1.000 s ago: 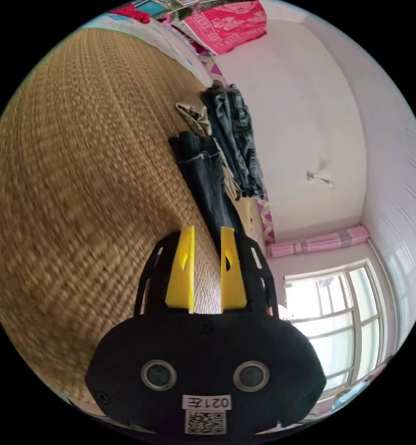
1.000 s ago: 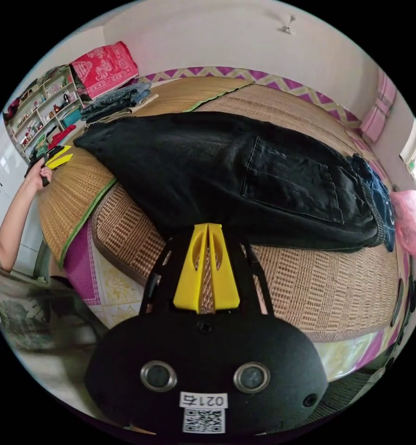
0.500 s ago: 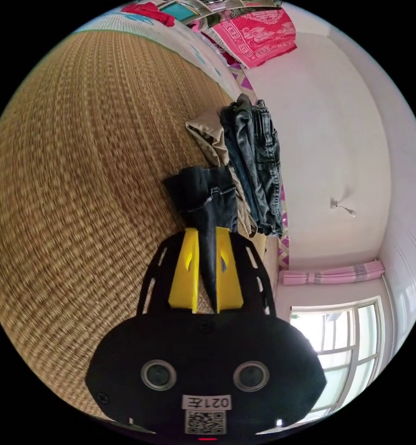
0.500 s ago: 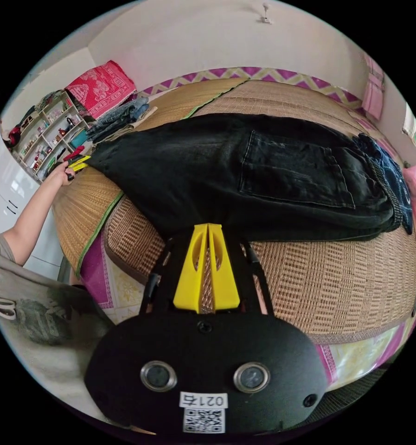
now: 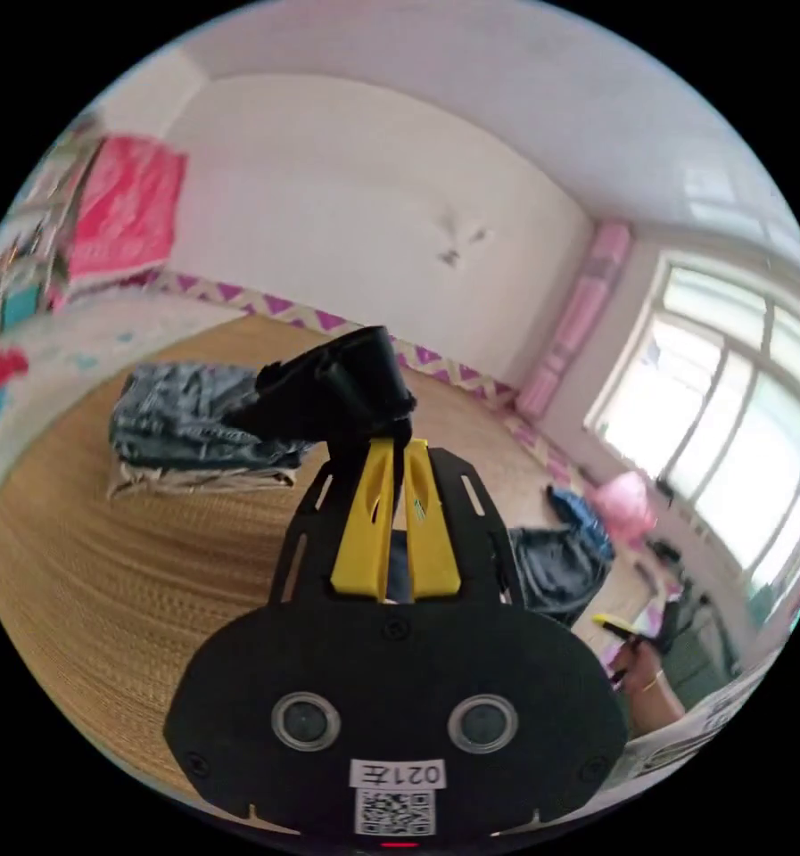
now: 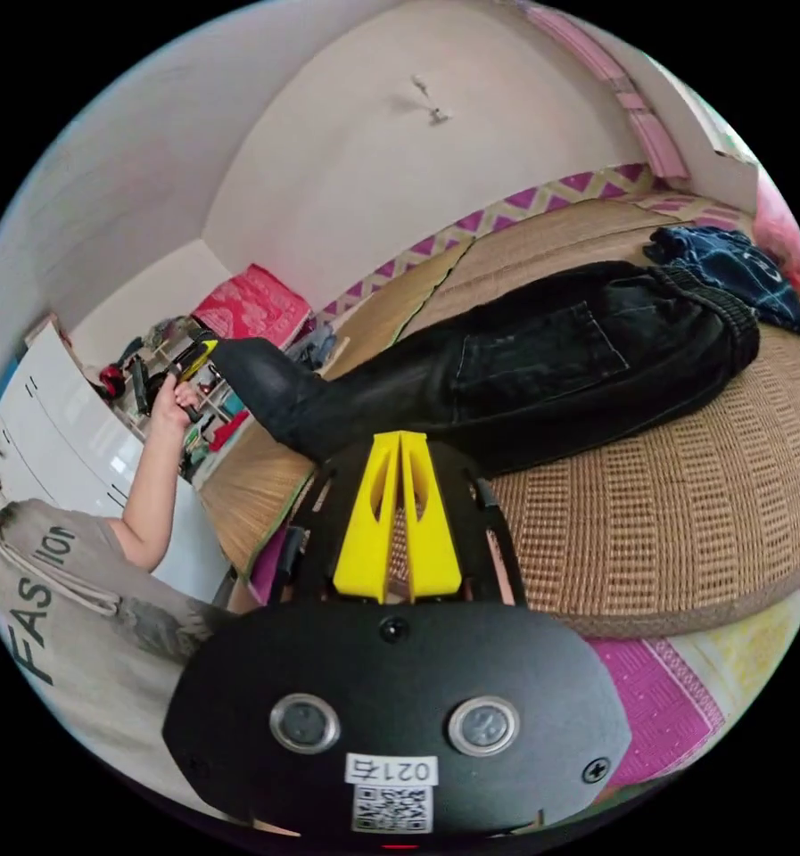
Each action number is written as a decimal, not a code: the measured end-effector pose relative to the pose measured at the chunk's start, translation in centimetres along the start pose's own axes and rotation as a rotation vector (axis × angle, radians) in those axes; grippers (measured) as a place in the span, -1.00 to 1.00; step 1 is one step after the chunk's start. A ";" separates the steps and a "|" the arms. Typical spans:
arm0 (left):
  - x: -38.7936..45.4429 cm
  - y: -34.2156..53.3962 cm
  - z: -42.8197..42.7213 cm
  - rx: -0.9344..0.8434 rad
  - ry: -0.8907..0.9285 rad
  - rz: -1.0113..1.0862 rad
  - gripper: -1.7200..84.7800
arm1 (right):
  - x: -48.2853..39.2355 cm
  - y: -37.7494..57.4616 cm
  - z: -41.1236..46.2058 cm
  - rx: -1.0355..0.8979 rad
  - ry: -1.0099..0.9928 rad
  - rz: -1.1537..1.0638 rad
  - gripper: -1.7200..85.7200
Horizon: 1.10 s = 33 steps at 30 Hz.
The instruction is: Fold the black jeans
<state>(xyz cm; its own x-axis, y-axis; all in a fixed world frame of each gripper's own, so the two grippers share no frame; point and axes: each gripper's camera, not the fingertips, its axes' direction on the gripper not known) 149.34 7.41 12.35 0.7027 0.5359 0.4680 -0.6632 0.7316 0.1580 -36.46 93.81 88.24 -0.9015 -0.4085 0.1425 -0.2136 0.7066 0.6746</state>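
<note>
The black jeans [image 6: 542, 366] lie across a woven mat [image 6: 685, 499], back pocket up, waist toward the right. In the left gripper view my left gripper [image 5: 398, 443] is shut on the end of one leg of the jeans [image 5: 337, 392], which stands bunched above the jaws, off the mat. The right gripper view shows that left gripper [image 6: 194, 357] held up in a hand at the far left, the leg rising to it. My right gripper [image 6: 400, 437] is shut with nothing between its jaws, at the mat's near edge just short of the jeans.
A pile of folded jeans [image 5: 185, 428] sits on the mat behind the lifted leg. A dark blue garment [image 6: 729, 267] and a pink bag [image 5: 627, 499] lie by the waist end. Shelves [image 6: 141, 374], a red cloth [image 6: 252, 308] and the person's sleeve [image 6: 61, 606] are at the left.
My left gripper shut on the leg end and raised it off the mat, and its view swung level. The right gripper stayed shut while its view tilted upward.
</note>
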 end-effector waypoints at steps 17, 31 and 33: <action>42.7 15.1 22.3 -0.368 -0.451 1.029 -0.98 | 9.1 17.0 -6.3 0.102 -0.071 0.211 -0.74; 30.3 9.7 15.6 -0.348 0.141 0.600 -0.76 | 21.0 11.1 -4.8 0.343 -0.144 0.732 -0.64; 27.2 9.2 13.7 -0.327 0.189 0.543 -0.77 | 21.7 9.7 -4.4 0.399 -0.154 0.788 -0.63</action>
<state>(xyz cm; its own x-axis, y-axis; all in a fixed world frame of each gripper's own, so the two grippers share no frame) 158.87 22.96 38.45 0.3434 0.9077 0.2410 -0.8446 0.4107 -0.3435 -56.42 89.32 101.07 -0.8765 0.3416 0.3392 0.3993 0.9094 0.1160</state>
